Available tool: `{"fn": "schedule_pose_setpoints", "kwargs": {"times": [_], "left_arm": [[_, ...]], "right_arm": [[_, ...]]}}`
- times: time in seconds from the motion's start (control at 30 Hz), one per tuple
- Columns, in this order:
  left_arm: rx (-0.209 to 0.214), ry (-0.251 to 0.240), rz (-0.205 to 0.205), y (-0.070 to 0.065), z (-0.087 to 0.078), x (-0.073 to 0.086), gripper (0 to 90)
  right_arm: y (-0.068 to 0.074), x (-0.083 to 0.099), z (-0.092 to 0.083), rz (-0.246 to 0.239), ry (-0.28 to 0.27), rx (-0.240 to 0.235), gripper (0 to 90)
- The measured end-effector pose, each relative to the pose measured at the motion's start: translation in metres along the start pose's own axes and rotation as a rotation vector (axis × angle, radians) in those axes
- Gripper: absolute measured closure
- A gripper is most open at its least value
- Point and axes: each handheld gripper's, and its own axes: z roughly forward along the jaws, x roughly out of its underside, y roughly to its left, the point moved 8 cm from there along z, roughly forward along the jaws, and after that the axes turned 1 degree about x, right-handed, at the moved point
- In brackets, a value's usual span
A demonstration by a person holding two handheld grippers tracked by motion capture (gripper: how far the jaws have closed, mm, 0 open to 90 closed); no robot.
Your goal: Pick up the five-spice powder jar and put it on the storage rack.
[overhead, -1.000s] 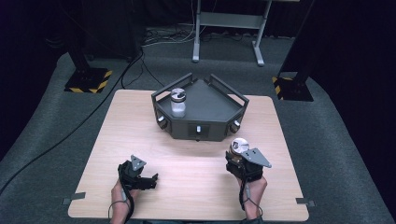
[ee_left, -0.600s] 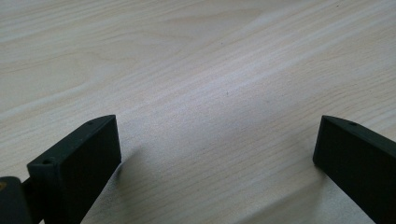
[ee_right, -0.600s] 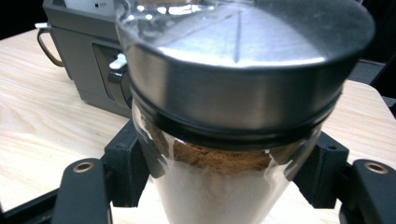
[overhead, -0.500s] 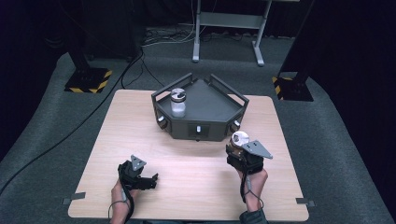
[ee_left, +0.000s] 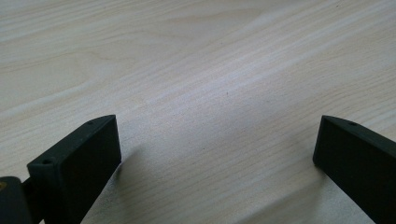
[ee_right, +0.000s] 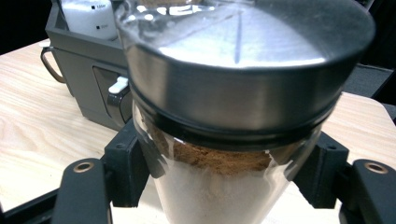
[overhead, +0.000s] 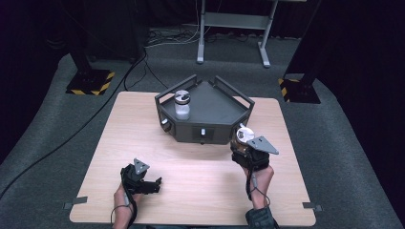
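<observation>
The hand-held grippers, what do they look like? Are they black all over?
Mostly, yes. Each hand-held gripper, left and right, has a black body with two chunky, flat-faced black jaws. A grey three-cornered plate sits on top of the right one, a smaller one on the left. A black cable trails back along each forearm. A dark cuff shows at the right wrist.

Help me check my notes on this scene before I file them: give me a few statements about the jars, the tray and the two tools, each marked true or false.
1. The right tool is shut on a jar with a metal lid. True.
2. That jar holds blue liquid. False: brown powder shows under the lid.
3. The left tool grips a spoon. False: its jaws stand open over bare table.
4. A second jar stands in the dark tray. True.
5. The tray lies on the floor. False: it sits on the table.
</observation>
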Motion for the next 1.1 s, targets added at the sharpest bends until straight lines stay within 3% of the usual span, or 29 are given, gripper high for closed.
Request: {"fn": "schedule_pose_setpoints", "kwargs": {"times": [1.1], "left_arm": [[0.001, 0.000, -0.001, 0.000, 0.000, 0.000, 0.6]], "right_arm": [[-0.016, -0.040, 0.022, -0.029, -0.017, 0.000, 29.7]]}}
